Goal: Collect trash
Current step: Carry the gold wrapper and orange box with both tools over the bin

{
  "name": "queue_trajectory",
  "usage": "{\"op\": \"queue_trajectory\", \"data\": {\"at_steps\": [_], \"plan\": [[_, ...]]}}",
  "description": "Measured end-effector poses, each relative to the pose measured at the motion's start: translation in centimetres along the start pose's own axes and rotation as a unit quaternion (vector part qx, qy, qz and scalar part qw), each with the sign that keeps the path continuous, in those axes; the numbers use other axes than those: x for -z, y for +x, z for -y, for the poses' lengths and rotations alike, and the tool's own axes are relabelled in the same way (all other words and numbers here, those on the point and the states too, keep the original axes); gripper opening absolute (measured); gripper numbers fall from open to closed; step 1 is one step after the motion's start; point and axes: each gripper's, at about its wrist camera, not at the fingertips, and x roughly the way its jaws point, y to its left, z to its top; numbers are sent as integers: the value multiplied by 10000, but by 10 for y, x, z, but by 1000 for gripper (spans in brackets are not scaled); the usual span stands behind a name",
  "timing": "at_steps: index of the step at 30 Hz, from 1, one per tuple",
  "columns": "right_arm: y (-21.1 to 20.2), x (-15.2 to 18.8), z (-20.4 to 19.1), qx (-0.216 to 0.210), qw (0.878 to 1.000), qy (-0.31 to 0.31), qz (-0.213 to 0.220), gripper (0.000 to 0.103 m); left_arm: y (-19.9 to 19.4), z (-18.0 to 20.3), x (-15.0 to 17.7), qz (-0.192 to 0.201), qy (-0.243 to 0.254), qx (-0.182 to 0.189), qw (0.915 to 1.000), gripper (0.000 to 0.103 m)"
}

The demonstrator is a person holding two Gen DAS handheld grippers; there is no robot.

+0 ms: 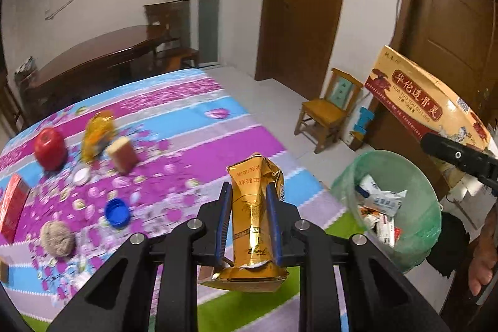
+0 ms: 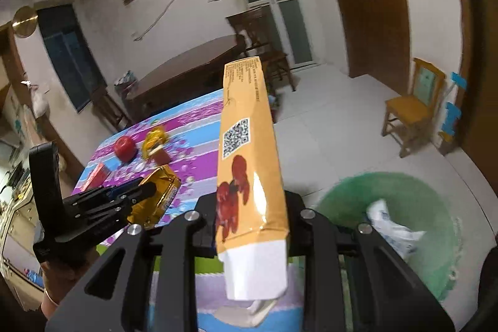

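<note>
My left gripper (image 1: pixel 249 220) is clamped on a gold foil pack (image 1: pixel 253 223), blue pads (image 1: pixel 224 223) pressing both its sides, pack standing up between them, torn end nearest me. My right gripper (image 2: pixel 249 223) is clamped on a long orange carton (image 2: pixel 249 164) with a QR code and red print, white flap end nearest me, carton pointing up and away; its fingertips are hidden behind the carton. In the left view that same carton (image 1: pixel 426 101) sits far right, held above the green-bagged trash bin (image 1: pixel 417 226), which stands on the floor just right of the table edge and already has crumpled wrappers and white paper inside. In the right view the bin (image 2: pixel 404 207) is low right, blurred, and the left gripper (image 2: pixel 137 195) with the gold pack (image 2: pixel 158 192) shows at left. Table with purple, blue and green flowered cloth (image 1: pixel 186 126) lies under and left of the gold pack. Still on it, near to far: a brownish rough ball (image 1: pixel 57 238), blue bottle cap (image 1: pixel 117 212), red box (image 1: pixel 12 207) at left edge, white cap (image 1: pixel 81 176), tan block (image 1: pixel 122 153), red apple (image 1: pixel 49 148), yellow crumpled wrapper (image 1: pixel 98 133). Further off, small yellow wooden chair (image 1: pixel 330 111) by the wall, dark wood table (image 1: pixel 102 52) at back, brown door (image 1: pixel 451 27) far right.
</note>
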Motion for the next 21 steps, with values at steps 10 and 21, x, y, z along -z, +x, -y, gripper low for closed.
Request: {"op": "queue_trajectory", "data": {"at_steps": [10, 21], "plan": [[-24, 0, 58, 622, 9977, 249, 107, 25, 42, 88, -26, -133, 564, 174, 9982, 23], [-30, 11, 125, 1168, 9905, 697, -195, 25, 86, 166, -40, -272, 1115, 349, 9928, 23]]}}
